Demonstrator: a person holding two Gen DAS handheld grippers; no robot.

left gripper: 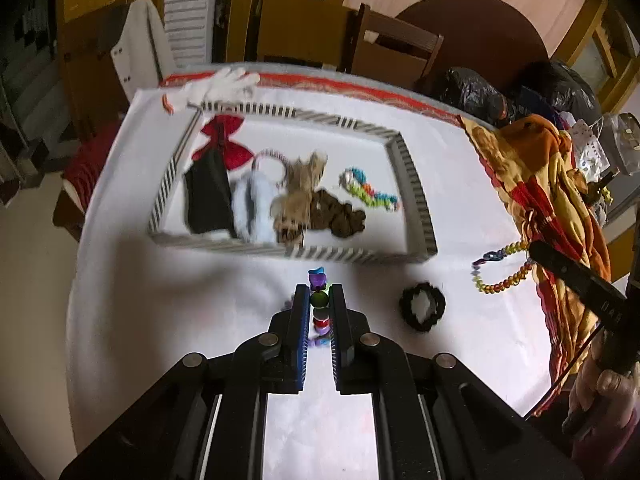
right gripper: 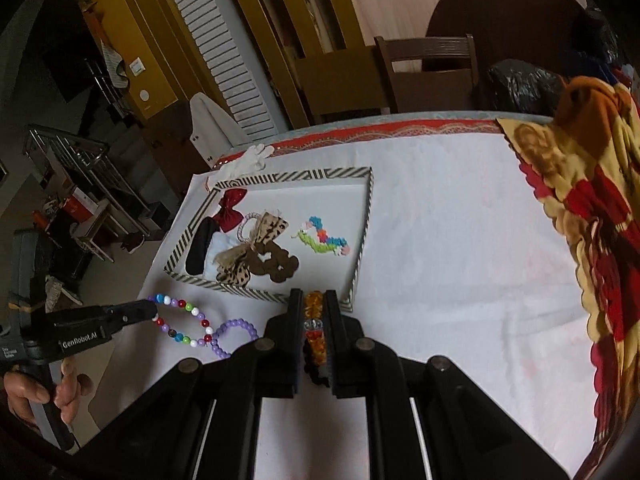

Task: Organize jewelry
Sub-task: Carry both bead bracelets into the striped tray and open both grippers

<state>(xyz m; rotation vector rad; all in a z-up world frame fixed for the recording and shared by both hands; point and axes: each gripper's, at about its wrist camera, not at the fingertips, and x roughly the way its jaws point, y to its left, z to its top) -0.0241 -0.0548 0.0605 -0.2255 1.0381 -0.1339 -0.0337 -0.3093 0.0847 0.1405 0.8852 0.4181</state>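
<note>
My left gripper (left gripper: pixel 319 294) is shut on a multicoloured bead bracelet (left gripper: pixel 319 304), which also shows in the right wrist view (right gripper: pixel 182 322), next to a purple bead bracelet (right gripper: pixel 234 334) on the white cloth. My right gripper (right gripper: pixel 313 300) is shut on an orange-and-red bead bracelet (right gripper: pixel 313 330), seen from the left wrist view (left gripper: pixel 502 268) at the table's right side. A striped tray (left gripper: pixel 416 184) (right gripper: pixel 362 236) holds hair bows, scrunchies and a colourful bead bracelet (left gripper: pixel 370 190) (right gripper: pixel 324 238). A black scrunchie (left gripper: pixel 422 306) lies on the cloth in front of the tray.
A yellow-and-red blanket (left gripper: pixel 540 184) (right gripper: pixel 592 208) is heaped on the table's right side. A white glove (left gripper: pixel 224 84) (right gripper: pixel 248 160) lies beyond the tray's far-left corner. Chairs (left gripper: pixel 396 52) and black bags (left gripper: pixel 472 92) stand behind the table.
</note>
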